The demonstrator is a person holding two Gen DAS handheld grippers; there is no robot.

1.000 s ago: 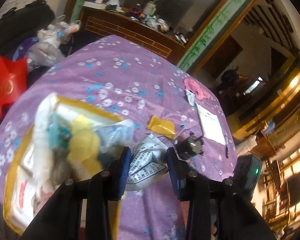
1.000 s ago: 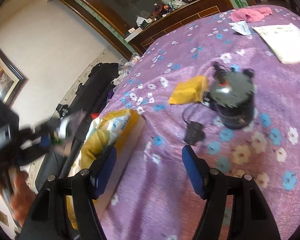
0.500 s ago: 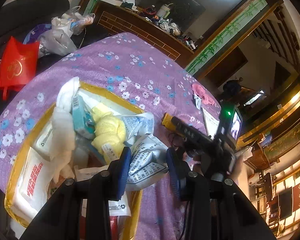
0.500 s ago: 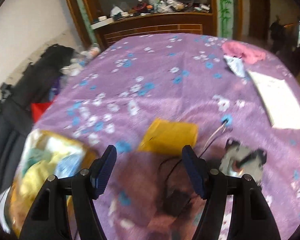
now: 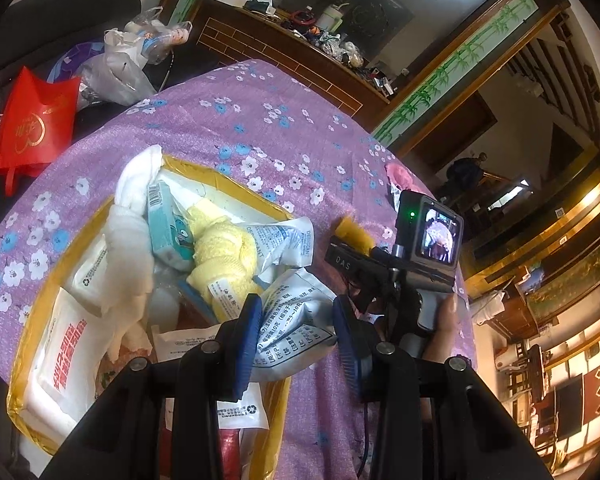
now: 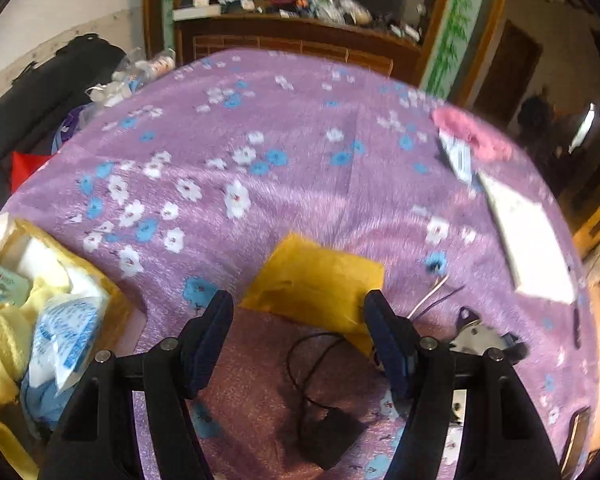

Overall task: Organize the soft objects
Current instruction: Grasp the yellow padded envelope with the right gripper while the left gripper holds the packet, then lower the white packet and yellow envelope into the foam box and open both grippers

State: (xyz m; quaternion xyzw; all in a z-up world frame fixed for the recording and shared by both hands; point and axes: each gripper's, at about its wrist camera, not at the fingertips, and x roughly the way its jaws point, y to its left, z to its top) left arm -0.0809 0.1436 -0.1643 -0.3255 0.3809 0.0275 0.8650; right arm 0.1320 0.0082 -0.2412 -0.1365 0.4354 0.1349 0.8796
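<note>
My left gripper [image 5: 296, 332] is shut on a white desiccant packet [image 5: 296, 320] with blue print, held over the right rim of a yellow-edged box [image 5: 236, 184]. The box holds a yellow towel [image 5: 224, 252], a white cloth [image 5: 128, 248], a teal tissue pack [image 5: 164, 224] and other packets. My right gripper [image 6: 300, 332] is open and empty, its fingers either side of a yellow padded pouch [image 6: 316, 280] lying on the purple flowered tablecloth [image 6: 300, 160]. The box also shows at the left of the right wrist view [image 6: 112, 296].
A black cable and adapter [image 6: 324, 428] lie under the right gripper, a small motor [image 6: 480, 340] to its right. A white paper [image 6: 532, 240], a pink cloth [image 6: 472, 132] and a small packet [image 6: 456, 156] lie far right. A red bag [image 5: 32, 120] and plastic bags [image 5: 120, 68] sit beyond the table.
My left gripper has moved over the box with the packet still in it. My right gripper has swung from the motor toward the yellow pouch and come closer to it.
</note>
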